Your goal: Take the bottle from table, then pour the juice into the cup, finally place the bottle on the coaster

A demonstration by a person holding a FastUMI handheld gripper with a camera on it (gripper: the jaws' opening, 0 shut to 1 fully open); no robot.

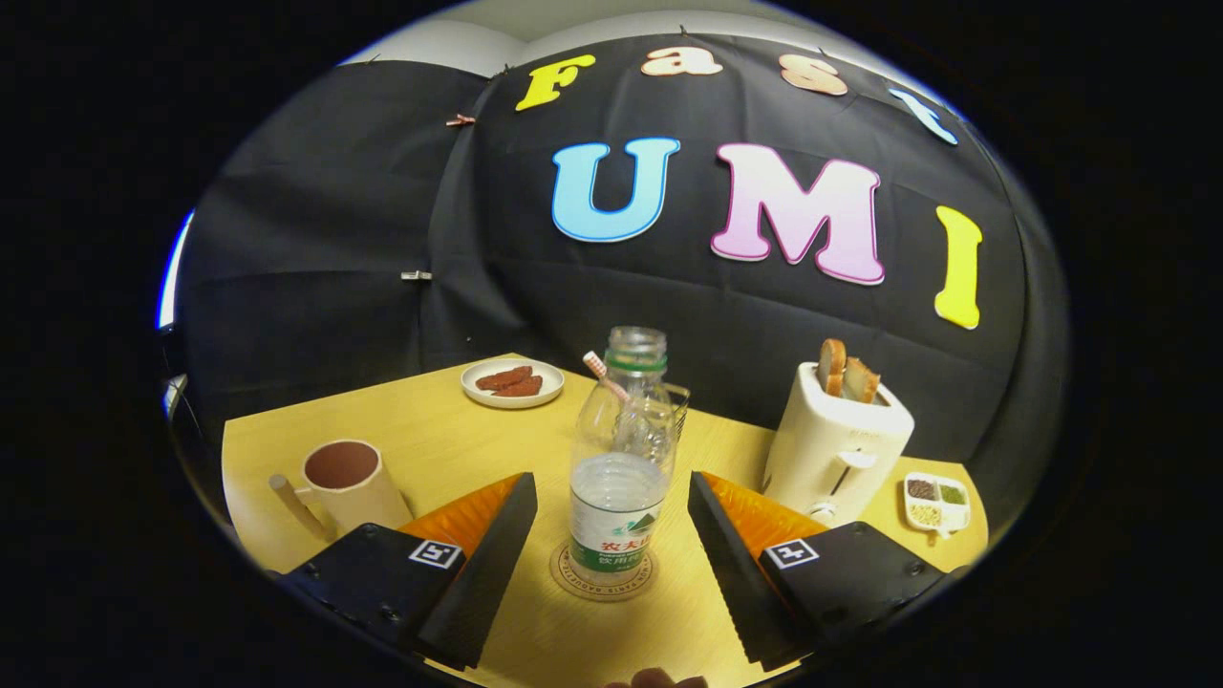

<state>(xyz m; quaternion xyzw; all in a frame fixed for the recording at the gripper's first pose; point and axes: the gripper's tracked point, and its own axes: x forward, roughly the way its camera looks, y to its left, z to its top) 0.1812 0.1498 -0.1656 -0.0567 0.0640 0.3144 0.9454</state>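
- Gripper view: gripper (pixel 611 535) fingers spread wide, gripping nothing; gaps on both sides of the bottle (pixel 621 468).
- Bottle upright, uncapped, on the coaster (pixel 604 573), between the fingers.
- Cup (pixel 349 483) near left; toaster (pixel 836 444) right; plate (pixel 512 382) far.

The water bottle (pixel 621 430), between the gripper's (pixel 611 475) parted fingers, wears a printed label. The coaster (pixel 564 575) under it carries rim lettering, too small to read.

Gripper (pixel 611 502) jaws wide apart
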